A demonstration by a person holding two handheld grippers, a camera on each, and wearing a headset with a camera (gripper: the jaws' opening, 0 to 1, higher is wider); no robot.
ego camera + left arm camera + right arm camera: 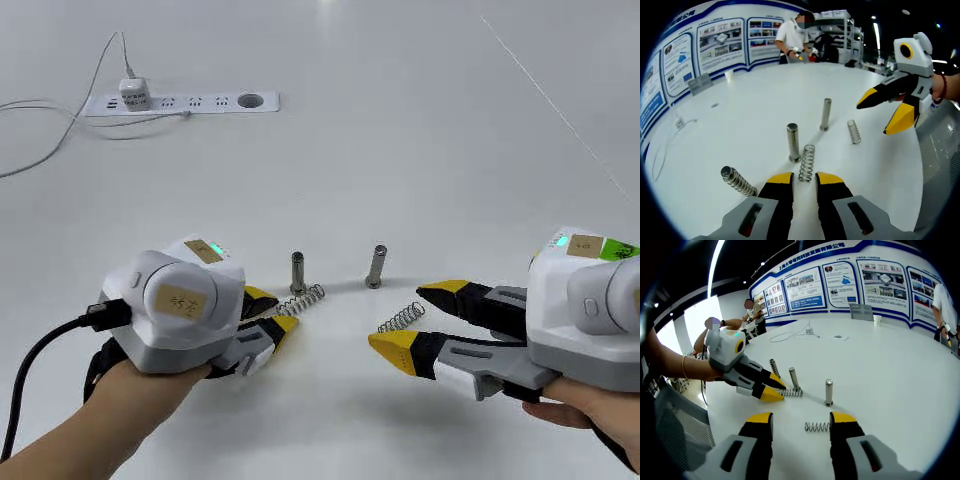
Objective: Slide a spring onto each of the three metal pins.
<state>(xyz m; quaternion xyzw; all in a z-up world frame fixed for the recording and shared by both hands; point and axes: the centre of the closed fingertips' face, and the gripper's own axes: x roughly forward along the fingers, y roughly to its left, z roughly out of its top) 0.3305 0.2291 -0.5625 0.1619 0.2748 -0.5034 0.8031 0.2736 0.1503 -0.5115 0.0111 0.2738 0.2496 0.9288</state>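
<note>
Bright steel wire wound in slim open coils makes up each spring, and the pins are short polished posts standing upright on the white table [400, 150].

The left spring [807, 162] lies flat. Its near end is at the gap between the yellow tips of your left gripper [804, 178], whose jaws are only narrowly parted and not pressing on the coil. This spring lies just beside the foot of the middle pin [793, 142].

The right spring [817, 427] lies crosswise between the tips of your right gripper [801, 418]. Those jaws are spread wide. One end of the coil is against the right-hand tip and the other end is well clear of the opposite tip. The far pin [828, 392] stands just beyond it.

There are three pins and three springs. The third spring [741, 183] already sits around the sleeved pin [726, 173], off to the left of your left jaws. The other two springs lie loose on the table, and the middle and far pins are bare.
</note>
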